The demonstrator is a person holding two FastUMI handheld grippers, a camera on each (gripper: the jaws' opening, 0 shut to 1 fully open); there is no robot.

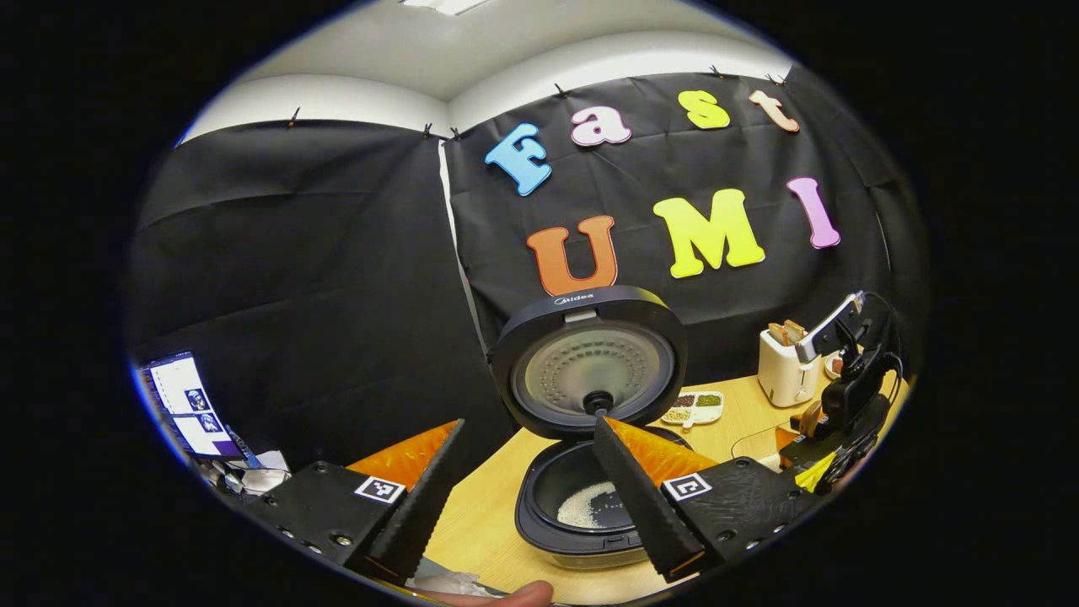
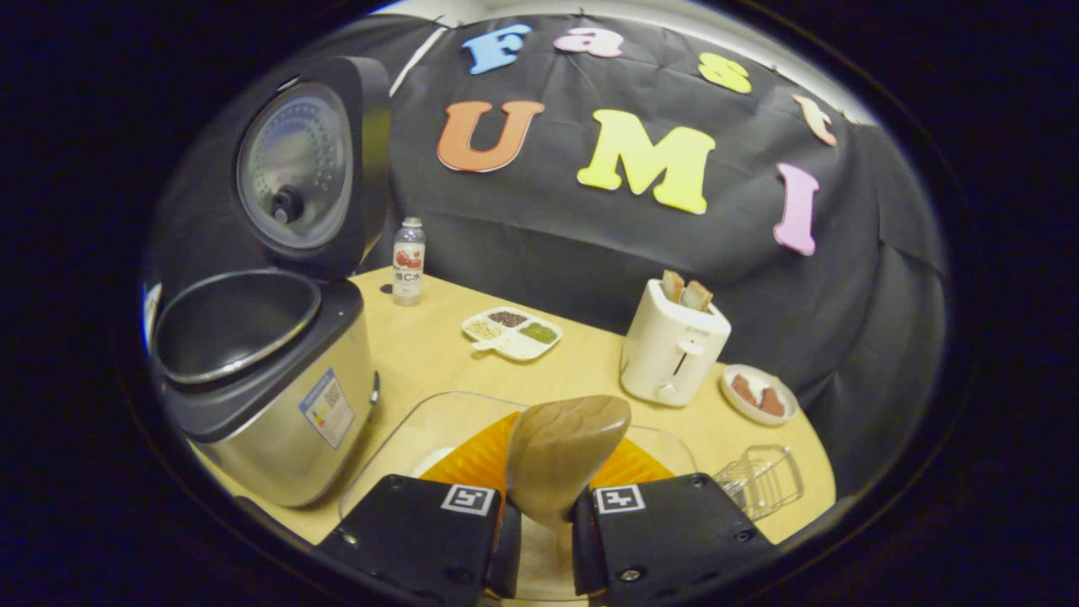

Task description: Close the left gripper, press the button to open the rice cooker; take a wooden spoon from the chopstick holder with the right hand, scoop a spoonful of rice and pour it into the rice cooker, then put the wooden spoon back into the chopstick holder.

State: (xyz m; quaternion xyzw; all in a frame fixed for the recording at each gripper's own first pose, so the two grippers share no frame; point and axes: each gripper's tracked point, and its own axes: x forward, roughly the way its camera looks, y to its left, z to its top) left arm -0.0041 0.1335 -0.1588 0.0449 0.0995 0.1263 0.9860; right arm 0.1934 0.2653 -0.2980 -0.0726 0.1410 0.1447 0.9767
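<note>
Left gripper view has the rice cooker (image 1: pixel 582 497) ahead with its lid up and some rice already in the pot. The left gripper (image 1: pixel 527 493) hangs just in front of it, jaws spread wide and holding nothing; if it drifts forward a finger could knock the raised lid (image 1: pixel 587 358) down. In the right gripper view, the right gripper (image 2: pixel 539 514) is clenched on the wooden spoon (image 2: pixel 563 451), bowl pointing up over a clear dish (image 2: pixel 405 434) right of the cooker. A loose grip could let the spoon twist and spill grains on the table (image 2: pixel 438 346).
</note>
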